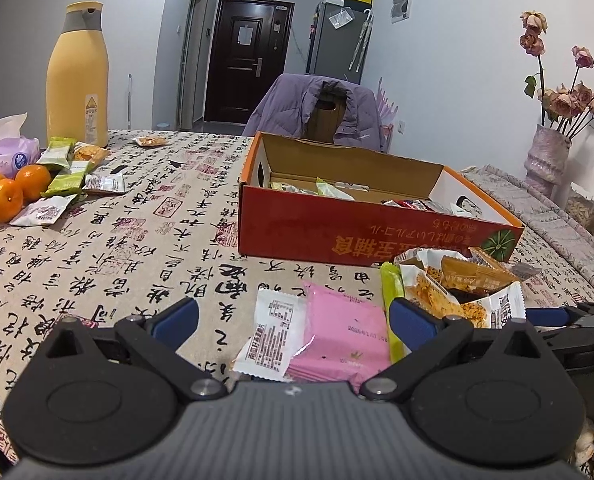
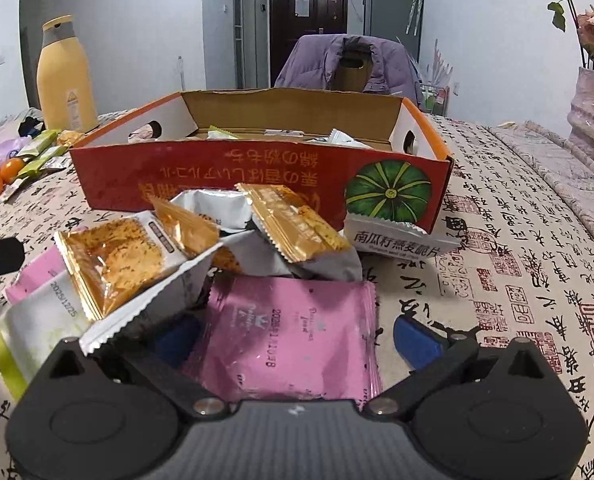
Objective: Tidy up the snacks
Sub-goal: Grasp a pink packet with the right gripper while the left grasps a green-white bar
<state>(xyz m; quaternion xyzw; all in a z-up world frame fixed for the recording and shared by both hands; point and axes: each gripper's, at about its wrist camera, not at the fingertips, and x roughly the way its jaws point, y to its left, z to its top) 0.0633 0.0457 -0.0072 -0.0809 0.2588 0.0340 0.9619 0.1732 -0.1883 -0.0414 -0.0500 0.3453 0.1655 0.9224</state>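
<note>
On the patterned tablecloth [image 2: 537, 240], just before the red box [image 2: 257, 184], lay a heap of snack packets [image 2: 201, 236]; a pink packet [image 2: 297, 332] sat between the right gripper's [image 2: 297, 336] spread fingers; picking seemed underway, closing next; the left gripper [image 1: 293, 318], also spread, hovered low over another pink packet [image 1: 337, 336].

Home dining room, clothed table [image 1: 137, 240], jacket-draped chair [image 1: 317, 108], fridge [image 1: 337, 40], entry door [image 1: 249, 56]
</note>
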